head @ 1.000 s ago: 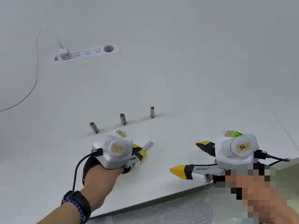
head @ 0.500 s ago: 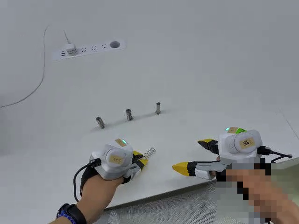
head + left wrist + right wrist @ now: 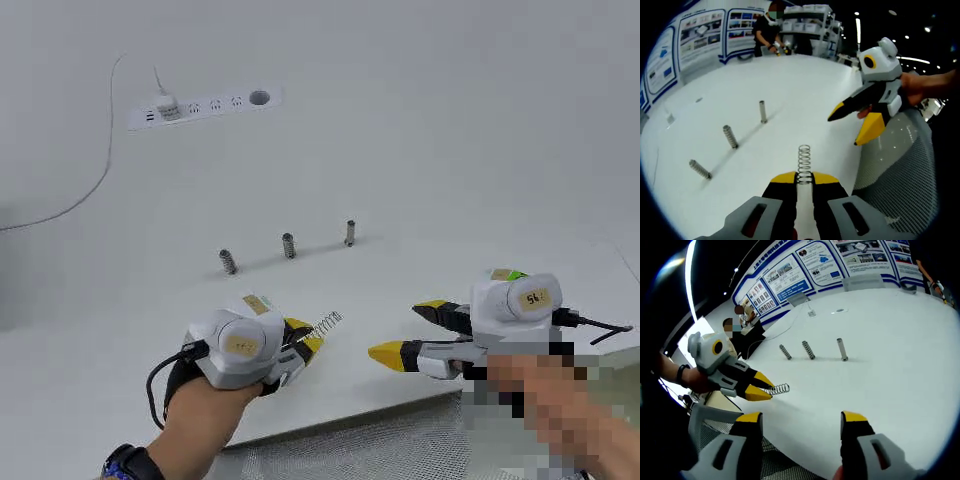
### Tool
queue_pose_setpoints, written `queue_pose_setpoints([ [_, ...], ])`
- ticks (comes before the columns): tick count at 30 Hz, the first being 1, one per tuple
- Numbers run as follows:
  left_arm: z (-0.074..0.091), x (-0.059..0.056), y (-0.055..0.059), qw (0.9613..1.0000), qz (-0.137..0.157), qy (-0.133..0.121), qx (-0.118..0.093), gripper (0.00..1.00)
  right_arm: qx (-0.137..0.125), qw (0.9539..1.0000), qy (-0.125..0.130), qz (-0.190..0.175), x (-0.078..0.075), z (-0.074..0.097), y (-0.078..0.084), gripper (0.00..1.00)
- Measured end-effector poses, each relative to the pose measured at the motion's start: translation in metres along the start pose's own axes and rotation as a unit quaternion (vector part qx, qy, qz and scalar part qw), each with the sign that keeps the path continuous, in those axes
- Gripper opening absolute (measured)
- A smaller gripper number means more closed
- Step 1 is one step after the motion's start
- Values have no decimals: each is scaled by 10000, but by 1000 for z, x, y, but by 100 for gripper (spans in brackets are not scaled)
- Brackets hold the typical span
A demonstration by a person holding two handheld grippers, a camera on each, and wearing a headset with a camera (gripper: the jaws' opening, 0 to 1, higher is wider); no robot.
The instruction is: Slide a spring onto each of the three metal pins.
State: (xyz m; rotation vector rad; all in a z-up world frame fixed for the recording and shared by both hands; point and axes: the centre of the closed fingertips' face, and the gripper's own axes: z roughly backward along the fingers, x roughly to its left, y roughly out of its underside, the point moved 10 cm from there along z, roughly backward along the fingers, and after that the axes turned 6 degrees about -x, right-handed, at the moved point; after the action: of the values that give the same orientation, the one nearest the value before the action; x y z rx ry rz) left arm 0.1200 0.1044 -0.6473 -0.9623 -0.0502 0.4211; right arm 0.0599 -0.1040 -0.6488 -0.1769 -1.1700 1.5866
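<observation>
On the white bench (image 3: 450, 170), the left gripper (image 3: 305, 343) clamps a spring (image 3: 326, 323). The right gripper (image 3: 397, 330) hovers alongside, jaws apart.

A lab-style workbench in a big, open display hall.

A broad white table (image 3: 450, 150) is the bench, with a white power strip (image 3: 205, 105) and its cable (image 3: 95, 185) lying on it. Behind it the walls carry tall blue-framed poster panels (image 3: 790, 272) of pictures and text, as at a technical showroom. At the far end stands metal shelving (image 3: 805, 17) stacked with boxes, under rows of ceiling spotlights (image 3: 858, 30). A person (image 3: 769, 32) stands working at the table's far side. A grey mesh surface (image 3: 400, 450) runs along the near edge, and the hand-held right gripper (image 3: 845, 131) is lab equipment.
</observation>
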Motion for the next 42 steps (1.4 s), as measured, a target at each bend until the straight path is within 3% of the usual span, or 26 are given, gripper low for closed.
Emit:
queue_pose_setpoints([
  [8, 2, -8, -15, 9998, -112, 99, -160, 10, -46, 9994, -332, -51, 10, -11, -11, 55],
  [15, 2, -12, -19, 9995, -144, 156, -224, 10, -76, 9984, -521, -183, 14, -15, -15, 45],
  [30, 5, -20, -22, 9982, -388, 394, -221, 10, -100, 9960, -779, -422, 21, -26, -21, 29],
  [42, 5, -19, -20, 9971, -518, 537, -119, 10, -22, 9938, -952, -571, 27, -26, -24, 21],
])
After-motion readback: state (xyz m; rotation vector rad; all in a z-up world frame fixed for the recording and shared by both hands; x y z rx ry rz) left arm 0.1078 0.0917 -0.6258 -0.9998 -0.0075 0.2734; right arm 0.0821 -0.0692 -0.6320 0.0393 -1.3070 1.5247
